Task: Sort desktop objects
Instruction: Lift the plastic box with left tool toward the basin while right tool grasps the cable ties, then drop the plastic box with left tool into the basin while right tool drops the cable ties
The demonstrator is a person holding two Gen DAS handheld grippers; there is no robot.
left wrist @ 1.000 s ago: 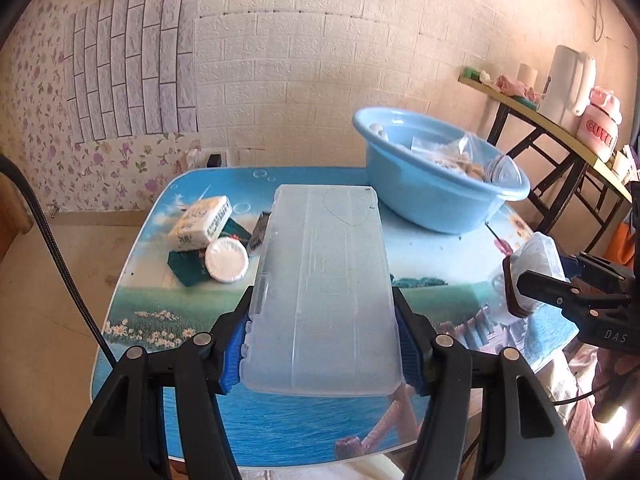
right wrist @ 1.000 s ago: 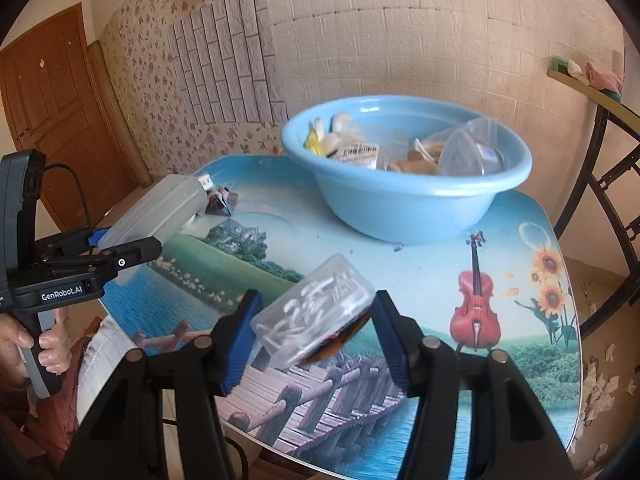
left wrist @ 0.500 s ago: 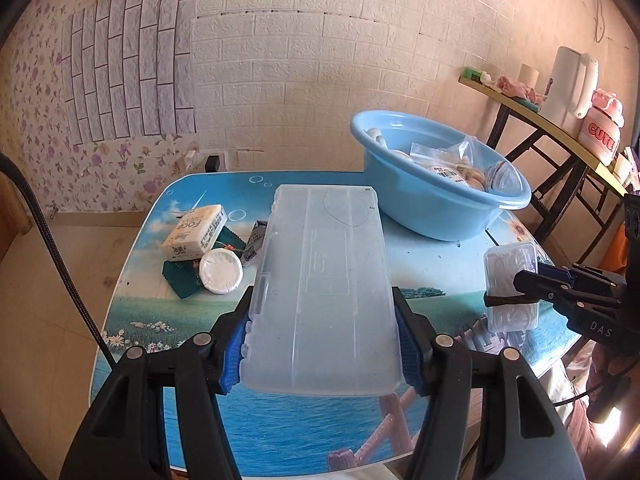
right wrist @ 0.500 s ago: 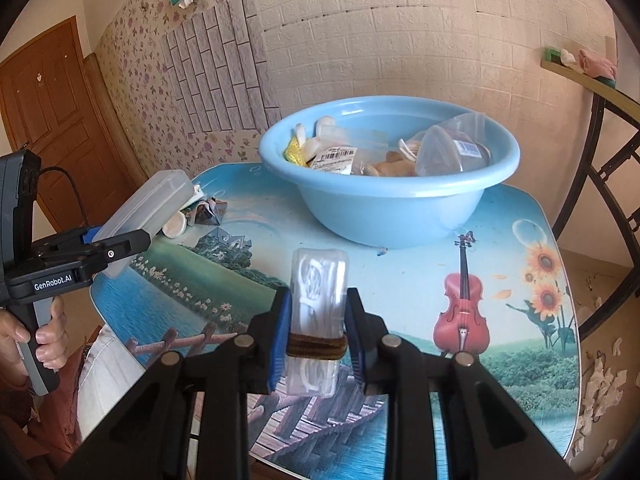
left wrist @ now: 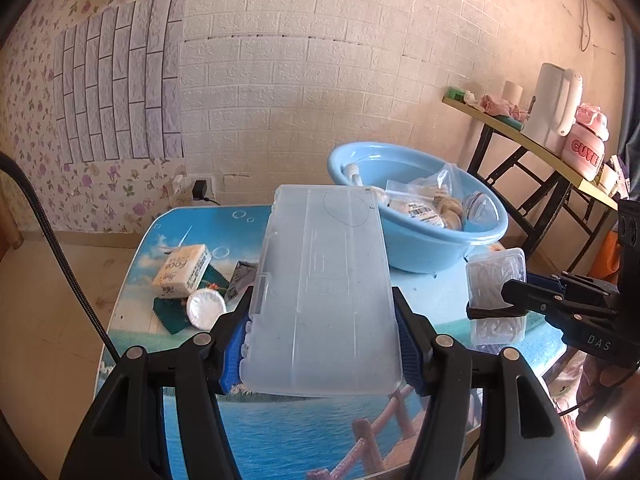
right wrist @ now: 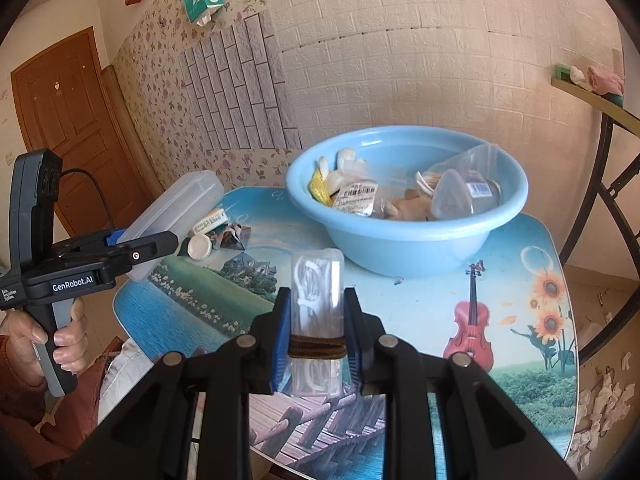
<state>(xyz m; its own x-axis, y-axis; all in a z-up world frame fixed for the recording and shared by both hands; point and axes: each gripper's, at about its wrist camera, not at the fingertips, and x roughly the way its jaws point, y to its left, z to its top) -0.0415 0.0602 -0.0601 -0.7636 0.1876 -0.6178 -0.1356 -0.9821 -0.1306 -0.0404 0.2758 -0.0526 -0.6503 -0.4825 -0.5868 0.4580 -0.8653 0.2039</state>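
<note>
Brick-patterned wallpaper backs a picture-printed table. Above its near edge the left gripper is clenched on a long frosted plastic case, held off the surface. The right gripper grasps a small clear box of floss picks bound with a brown band, also aloft. At twelve o'clock from the small box sits the blue basin, already holding bags and packets, so sorting looks partly done. Left on the table at ten o'clock: a tissue pack, a white round lid, a dark cloth and a small carton. Nothing blocks the way to the basin
</note>
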